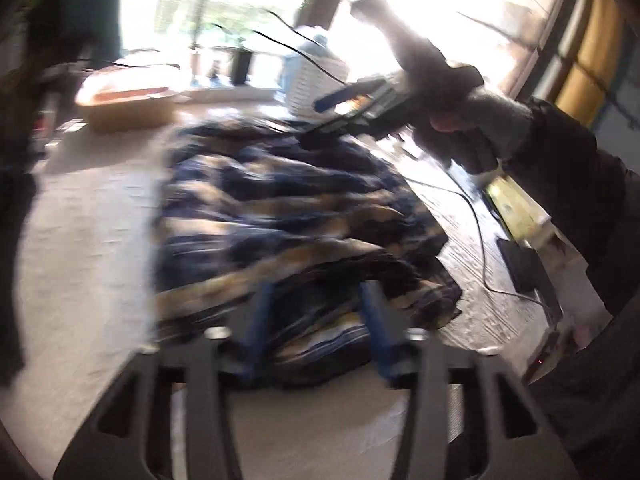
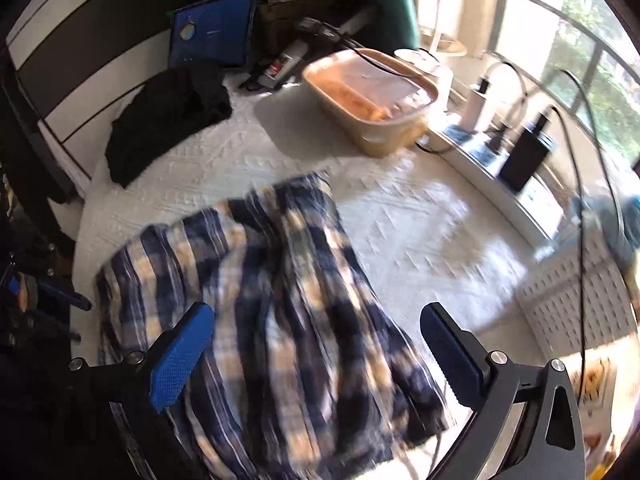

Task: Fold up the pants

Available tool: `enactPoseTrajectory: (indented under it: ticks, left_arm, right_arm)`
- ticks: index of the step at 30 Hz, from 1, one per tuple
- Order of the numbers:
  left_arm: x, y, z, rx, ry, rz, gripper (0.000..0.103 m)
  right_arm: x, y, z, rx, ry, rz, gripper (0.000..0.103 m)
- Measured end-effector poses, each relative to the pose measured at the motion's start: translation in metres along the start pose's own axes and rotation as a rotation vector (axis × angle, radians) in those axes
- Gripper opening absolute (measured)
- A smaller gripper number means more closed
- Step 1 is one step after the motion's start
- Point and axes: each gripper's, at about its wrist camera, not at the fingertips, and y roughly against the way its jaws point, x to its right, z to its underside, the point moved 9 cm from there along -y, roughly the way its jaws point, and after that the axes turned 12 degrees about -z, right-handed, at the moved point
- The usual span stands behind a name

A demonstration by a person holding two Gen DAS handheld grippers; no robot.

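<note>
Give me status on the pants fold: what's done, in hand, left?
Done: the plaid pants lie bunched in a rough fold on the white bedcover. In hand: nothing; the right hand-held gripper is wide open above them, the left hand-held gripper part open. Left: flattening wrinkles and squaring the fold.

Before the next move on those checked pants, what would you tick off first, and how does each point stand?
1. Right gripper free of cloth: ok, its jaws stand wide above the plaid pants with nothing pinched.
2. Left gripper free of cloth: cannot tell, jaws apart, but the blurred fabric lies right at the pads.
3. Pants lying flat: not ok, they are bunched and wrinkled on the white bedcover.
4. Room to fold: ok, the tan tub and the black garment sit apart from the pants.
5. Cables clear of the pants: cannot tell, a black cable runs close beside them.
</note>
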Motion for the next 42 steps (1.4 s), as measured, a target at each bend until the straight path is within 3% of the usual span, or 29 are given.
enactPoseTrajectory:
  ticks: [1,4,10,14,21,24,27,31,34,40,42]
  left_arm:
    - [0.007,-0.007,0.001,-0.010,-0.023,0.008,0.052]
    - [0.016,-0.026,0.002,-0.027,-0.069,-0.014,0.053]
    - [0.015,-0.053,0.010,-0.094,-0.127,-0.048,0.053]
    - [0.022,-0.052,0.018,-0.121,-0.166,-0.020,0.053]
    - [0.023,-0.043,0.021,-0.162,-0.151,0.015,0.053]
    - [0.014,-0.015,0.011,-0.146,-0.068,0.084,0.053]
    - [-0.001,0.007,0.001,-0.108,-0.012,0.097,0.053]
    - [-0.033,0.024,-0.016,-0.029,0.024,0.053,0.057]
    - [-0.056,0.021,-0.027,-0.003,0.068,0.049,0.064]
    - [-0.103,-0.006,-0.043,-0.034,0.120,0.015,0.065]
    - [-0.112,-0.011,-0.046,-0.030,0.112,0.008,0.065]
  right_arm:
    - [0.005,0.003,0.006,-0.003,-0.025,0.015,0.102]
    - [0.017,0.001,0.024,-0.029,-0.067,0.027,0.084]
    - [0.023,-0.003,0.043,-0.026,-0.111,-0.029,0.064]
    - [0.028,-0.003,0.047,-0.011,-0.126,-0.058,0.061]
    - [0.048,-0.006,0.054,0.006,-0.184,-0.063,0.061]
    - [0.044,0.006,0.052,0.031,-0.206,-0.029,0.064]
    - [0.030,0.030,0.047,0.075,-0.212,0.032,0.067]
    - [0.007,0.068,0.045,0.151,-0.234,0.120,0.088]
    - [-0.013,0.089,0.050,0.207,-0.274,0.222,0.093]
    - [-0.042,0.114,0.079,0.409,-0.505,0.308,0.093]
    - [-0.049,0.109,0.089,0.440,-0.597,0.328,0.093]
